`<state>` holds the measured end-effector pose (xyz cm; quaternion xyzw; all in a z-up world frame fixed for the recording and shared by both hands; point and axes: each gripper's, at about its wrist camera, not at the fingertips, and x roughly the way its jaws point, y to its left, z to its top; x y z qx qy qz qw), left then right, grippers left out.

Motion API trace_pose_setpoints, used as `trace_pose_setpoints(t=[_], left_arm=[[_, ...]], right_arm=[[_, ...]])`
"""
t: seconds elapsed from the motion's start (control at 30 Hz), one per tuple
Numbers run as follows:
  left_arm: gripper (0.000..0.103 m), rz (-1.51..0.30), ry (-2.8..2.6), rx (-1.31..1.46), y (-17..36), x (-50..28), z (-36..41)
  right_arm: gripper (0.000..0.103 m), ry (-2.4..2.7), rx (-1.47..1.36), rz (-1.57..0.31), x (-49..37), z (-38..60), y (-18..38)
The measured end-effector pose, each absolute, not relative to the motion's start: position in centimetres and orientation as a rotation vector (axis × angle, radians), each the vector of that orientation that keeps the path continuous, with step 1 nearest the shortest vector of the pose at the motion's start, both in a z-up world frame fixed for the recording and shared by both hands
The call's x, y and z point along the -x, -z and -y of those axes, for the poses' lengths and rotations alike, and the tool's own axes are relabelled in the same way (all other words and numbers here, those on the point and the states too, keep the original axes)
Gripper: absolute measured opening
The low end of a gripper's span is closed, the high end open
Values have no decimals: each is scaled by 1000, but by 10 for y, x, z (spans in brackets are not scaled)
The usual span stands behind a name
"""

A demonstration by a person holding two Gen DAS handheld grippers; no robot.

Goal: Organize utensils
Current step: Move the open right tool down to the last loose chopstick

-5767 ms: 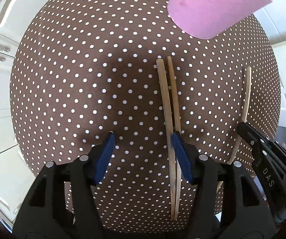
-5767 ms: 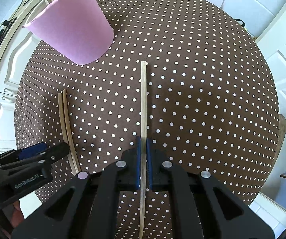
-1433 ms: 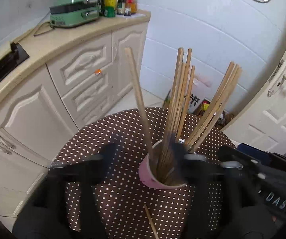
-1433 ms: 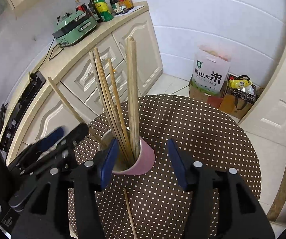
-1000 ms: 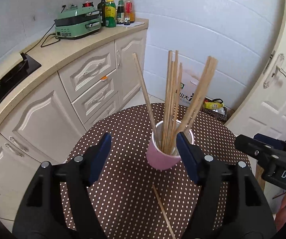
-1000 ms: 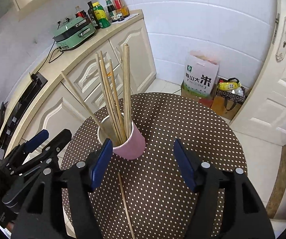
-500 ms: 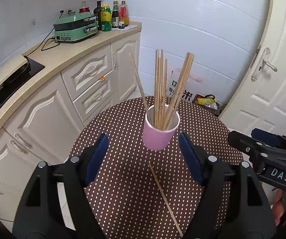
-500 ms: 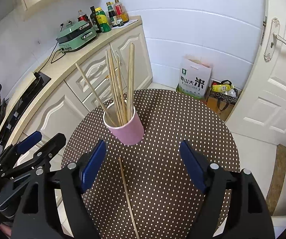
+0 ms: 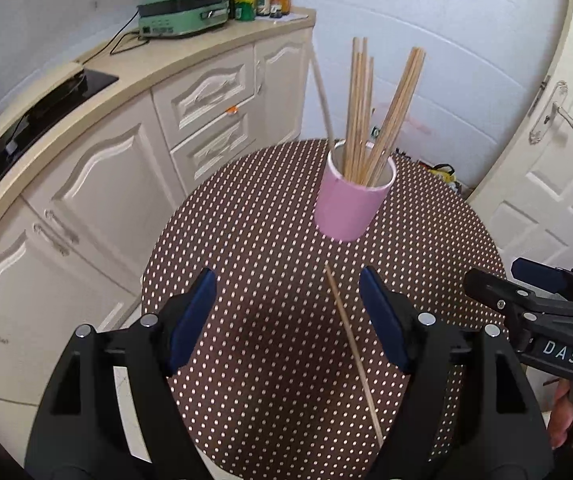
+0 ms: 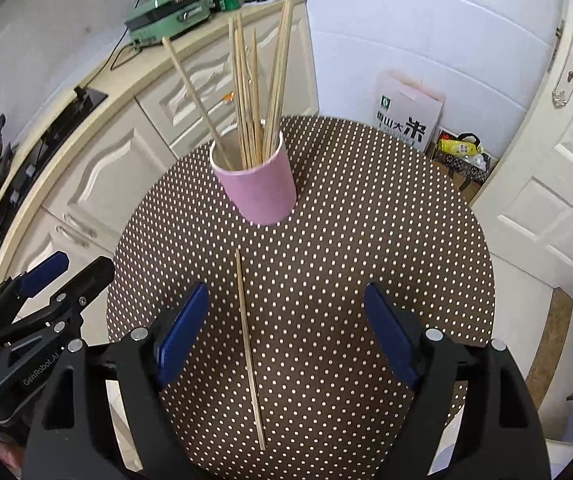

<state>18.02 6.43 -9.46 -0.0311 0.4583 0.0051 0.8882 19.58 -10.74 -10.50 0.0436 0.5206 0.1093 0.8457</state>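
Left hand-held gripper (image 9: 288, 312) wide open, empty, right hand-held gripper (image 10: 286, 328) likewise

I see bare tablecloth (image 10: 366, 240) right of the lone chopstick (image 10: 249, 352); the pink cup (image 10: 262, 188) with its sticks (image 10: 246, 92) blocks ahead.

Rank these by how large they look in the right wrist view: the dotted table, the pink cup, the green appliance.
1. dotted table
2. pink cup
3. green appliance, though it stands farther from the camera, so true size is unsure.
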Motion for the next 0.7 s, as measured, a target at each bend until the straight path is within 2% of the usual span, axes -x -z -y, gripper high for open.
trace_pose_setpoints(t=[0.4,0.6,0.7], left_arm=[[73,-1064,-34,69,130,-175,-78],[73,-1127,-36,77,150,-179,-89],[73,-1156,-35,79,159,-181,-94]], right_arm=[[75,-301,-43,-1216,-196,84,149],[60,-336,-14,-1300,-202,63,176],[50,-340,-2,-1345,-206,55,190]])
